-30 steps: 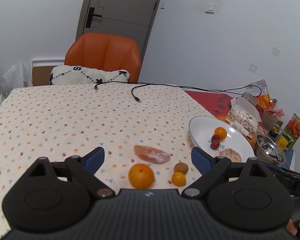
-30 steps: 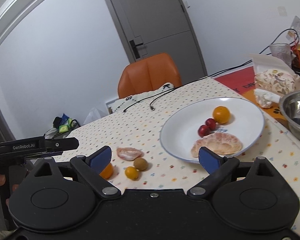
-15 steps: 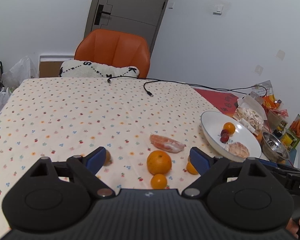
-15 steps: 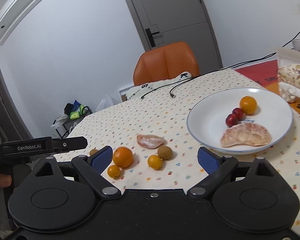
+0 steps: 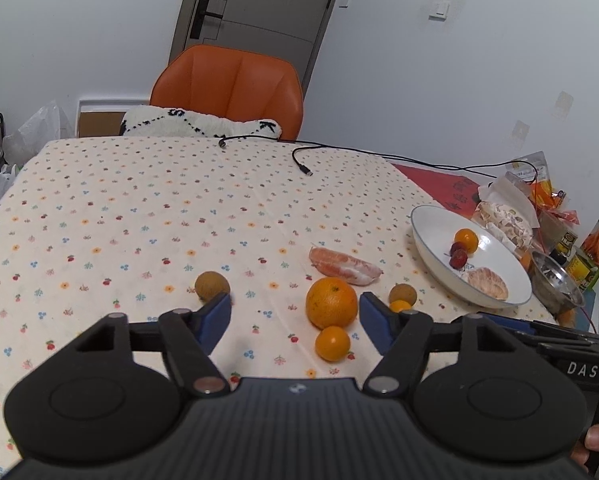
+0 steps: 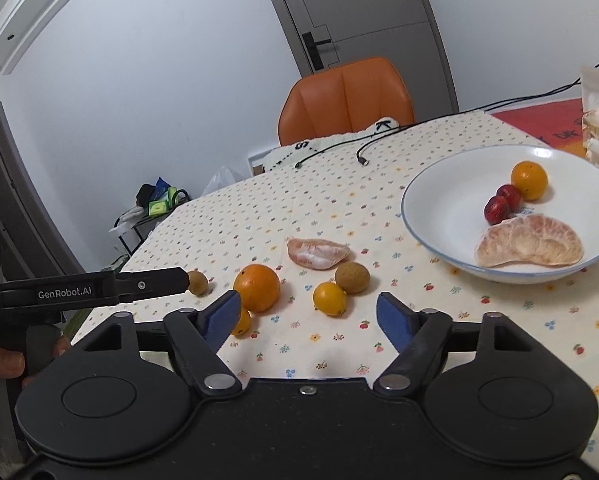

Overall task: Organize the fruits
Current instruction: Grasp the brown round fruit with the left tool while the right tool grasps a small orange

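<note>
Through the left wrist camera, my left gripper [image 5: 295, 312] hangs over the cloth [image 5: 139, 208] with its jaws wide apart and nothing between them. The orange [image 5: 331, 303] sits just ahead, inside the gap, with a kumquat [image 5: 332, 343] touching its near side. A longan [image 5: 212, 286] lies beside the left pad [image 5: 215, 316]. The pomelo wedge [image 5: 345, 266] rests beyond the orange, and the plate [image 5: 431, 236] stands off to the right.

Through the right wrist camera, my right gripper [image 6: 307, 316] is also spread open and empty. A second kumquat [image 6: 330, 299] and a second longan [image 6: 352, 277] touch each other ahead of it. The plate already holds a small citrus [image 6: 529, 180], two red fruits [image 6: 502, 203] and a pomelo piece [image 6: 529, 247].

I judge the orange firm, round and apt to roll, so I'd pinch it across its widest middle. The wedge looks soft and tearable; I'd take it lightly across its thick middle.
</note>
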Available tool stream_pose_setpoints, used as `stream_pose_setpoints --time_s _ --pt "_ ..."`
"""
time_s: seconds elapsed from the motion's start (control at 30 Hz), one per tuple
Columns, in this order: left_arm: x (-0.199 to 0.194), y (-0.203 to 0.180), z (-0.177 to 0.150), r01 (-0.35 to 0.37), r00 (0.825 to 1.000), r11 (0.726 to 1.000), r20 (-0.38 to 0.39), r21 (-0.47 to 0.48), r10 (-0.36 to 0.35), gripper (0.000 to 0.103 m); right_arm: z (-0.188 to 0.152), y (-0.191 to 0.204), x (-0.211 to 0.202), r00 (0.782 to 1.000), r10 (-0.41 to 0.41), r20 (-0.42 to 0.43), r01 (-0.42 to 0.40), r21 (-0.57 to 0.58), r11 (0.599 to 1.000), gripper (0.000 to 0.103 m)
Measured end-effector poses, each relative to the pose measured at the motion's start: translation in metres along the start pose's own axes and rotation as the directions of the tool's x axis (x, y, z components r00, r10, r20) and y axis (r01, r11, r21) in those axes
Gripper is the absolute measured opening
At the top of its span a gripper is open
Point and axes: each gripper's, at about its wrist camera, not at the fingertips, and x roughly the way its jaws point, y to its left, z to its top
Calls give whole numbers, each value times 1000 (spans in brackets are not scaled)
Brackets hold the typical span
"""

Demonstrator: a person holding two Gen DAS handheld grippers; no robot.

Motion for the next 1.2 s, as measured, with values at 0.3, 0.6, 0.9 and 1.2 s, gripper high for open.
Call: stream_pose_setpoints --time_s 0.3,0.6,0.9,1.2 --pt "12 25 3 -69 998 997 8 -45 70 61 0 2 24 999 4 -37 -5 -9 1000 60" --pt "37 42 5 -107 994 991 -24 -75 105 50 1 -4 48 997 -12 -73 12 -2 1000 49" --pt "50 46 6 -107 994 991 -32 -81 105 25 6 -9 58 996 -41 -81 41 7 999 23" --pt "42 40 9 -78 997 993 -22 -94 76 24 5 -7 49 998 -19 -65 19 9 1000 22"
